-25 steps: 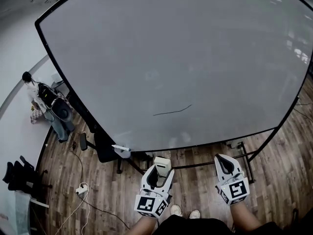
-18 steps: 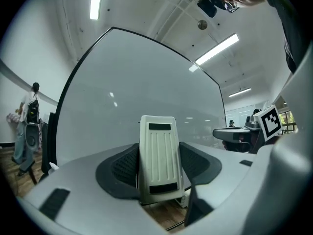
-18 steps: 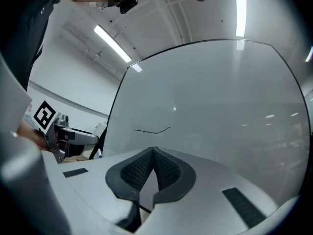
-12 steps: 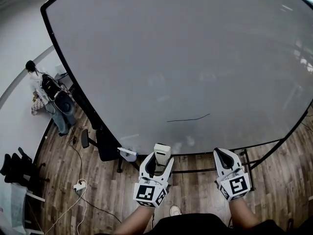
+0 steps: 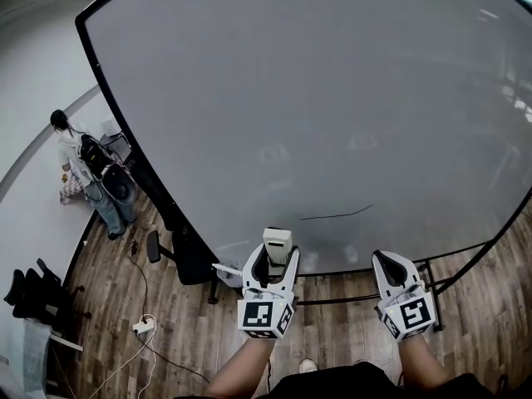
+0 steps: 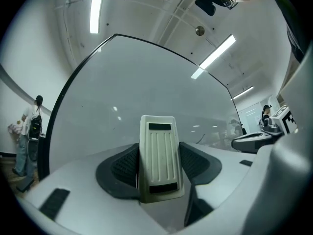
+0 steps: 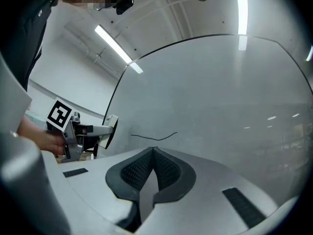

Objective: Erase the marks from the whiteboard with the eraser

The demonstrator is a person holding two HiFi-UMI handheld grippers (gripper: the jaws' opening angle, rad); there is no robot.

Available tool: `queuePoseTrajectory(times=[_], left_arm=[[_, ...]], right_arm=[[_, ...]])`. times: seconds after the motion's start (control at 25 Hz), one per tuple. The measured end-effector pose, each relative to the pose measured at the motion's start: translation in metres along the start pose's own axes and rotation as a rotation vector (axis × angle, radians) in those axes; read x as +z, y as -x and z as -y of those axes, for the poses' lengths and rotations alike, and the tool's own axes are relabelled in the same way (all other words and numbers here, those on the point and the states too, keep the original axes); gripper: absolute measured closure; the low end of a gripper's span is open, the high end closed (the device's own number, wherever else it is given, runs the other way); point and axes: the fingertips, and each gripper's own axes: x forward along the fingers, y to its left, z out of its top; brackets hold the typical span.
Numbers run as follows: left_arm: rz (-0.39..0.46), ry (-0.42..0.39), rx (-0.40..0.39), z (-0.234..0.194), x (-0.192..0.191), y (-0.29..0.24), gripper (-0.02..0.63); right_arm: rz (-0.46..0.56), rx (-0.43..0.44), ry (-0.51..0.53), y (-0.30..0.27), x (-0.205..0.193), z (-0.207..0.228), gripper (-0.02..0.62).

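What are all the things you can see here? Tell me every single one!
whiteboard: one, pale grey with a black frame, fills most of the head view
mark: one, thin black line, low on the whiteboard
eraser: one, cream, between the left gripper's jaws
chair: one, black, by the whiteboard's lower left edge
power strip: one, white, on the floor at left
floor: one, brown wood, below the whiteboard
bystander: one, dark backpack, far left
left gripper: one, white, shut on the eraser
right gripper: one, white, jaws together, empty
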Motion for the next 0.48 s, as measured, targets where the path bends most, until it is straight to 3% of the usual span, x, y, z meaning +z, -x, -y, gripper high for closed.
queuePoseTrajectory(times=[0.24,0.48], left_arm=[[0.025,-0.025,0.110,-0.015,0.007,-0.017,0.336],[0.028,0.038,0.237,-0.036,0.006,-0.034,0.337]], right_arm=[[0.024,0.057,-0.003,-0.008,0.002,0.010,0.577],[0.034,0.118,-0.005,-0.021,0.006,0.020,0.577]])
